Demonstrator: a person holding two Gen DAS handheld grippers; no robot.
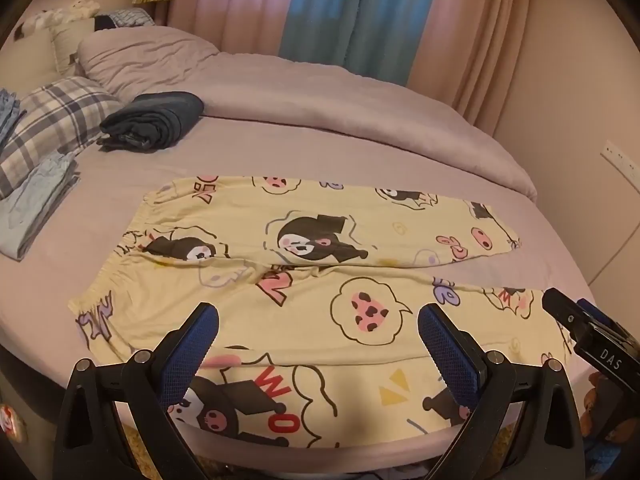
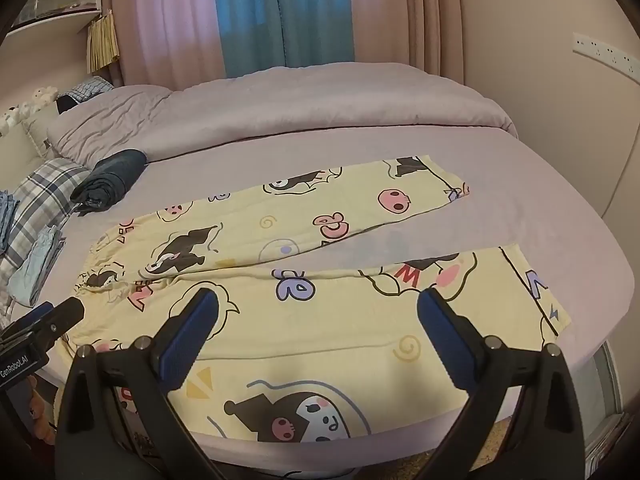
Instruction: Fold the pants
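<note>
Yellow cartoon-print pants [image 1: 304, 276] lie spread flat on the bed, waistband to the left, both legs running right; they also show in the right wrist view [image 2: 320, 264]. The near leg hangs over the bed's front edge. My left gripper [image 1: 318, 316] is open and empty, hovering above the near leg close to the waist end. My right gripper [image 2: 318, 304] is open and empty above the near leg toward the cuff end. Each gripper shows at the edge of the other's view, the right one [image 1: 580, 328] and the left one [image 2: 48, 324].
The lilac bed sheet [image 1: 560, 256] carries a rolled dark garment [image 1: 156, 118], a plaid pillow [image 1: 52, 120] and folded light-blue clothes [image 1: 36, 204] at the left. A bunched duvet [image 2: 304, 108] lies along the far side. Curtains and a wall stand behind.
</note>
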